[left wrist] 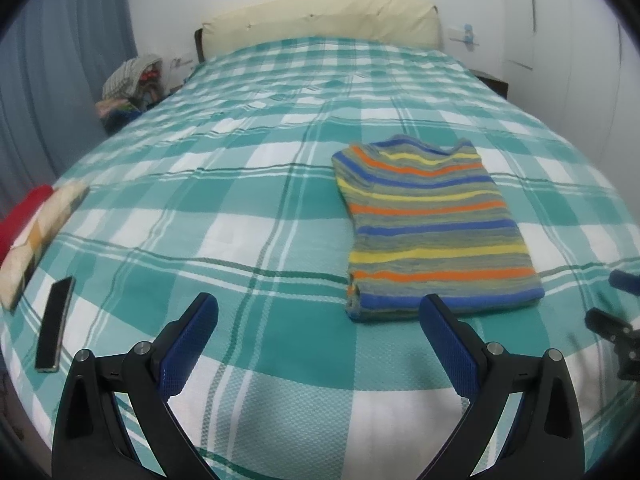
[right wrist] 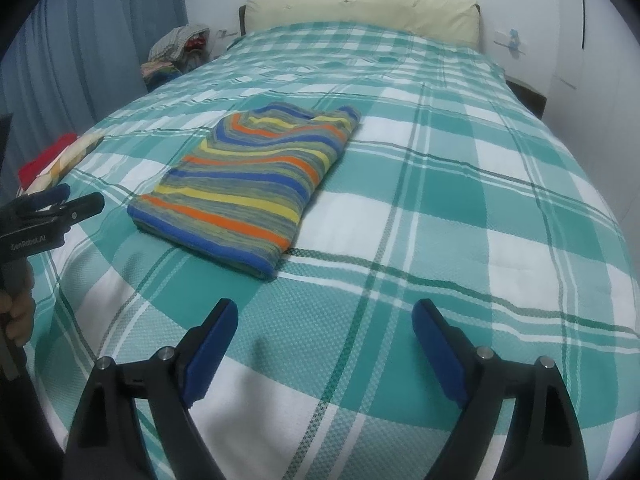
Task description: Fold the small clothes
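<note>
The bed (left wrist: 248,216) fills both views, covered with a teal and white checked bedspread, with a cream headboard (left wrist: 320,20) at the far end. A blue curtain (left wrist: 60,80) hangs on the left side, and a pile of clothes (left wrist: 130,84) sits beside the bed near the headboard.

The striped sweater (left wrist: 432,224) lies flat on the bedspread, already folded into a neat rectangle with the collar end toward the headboard. It is in front of the left tongs and a little to their right; in the right wrist view it lies ahead and to the left.

At the left edge of the bed there is a red and patterned cloth (left wrist: 36,220), and near it a dark phone (left wrist: 54,324).

The left tongs (left wrist: 318,312) hang wide open above the bedspread, holding nothing, with one blue pad close to the near hem of the sweater. The right tongs (right wrist: 324,316) are also wide open and empty, well apart from the sweater.

I judge that the fold is nearly finished or complete. The risk now is to disturb it: if the left pad catches the near hem, the layers could slide open. A grip on the top layer only would also unfold the sweater when lifted. The soft bedspread may wrinkle and get pinched together with the sweater.
</note>
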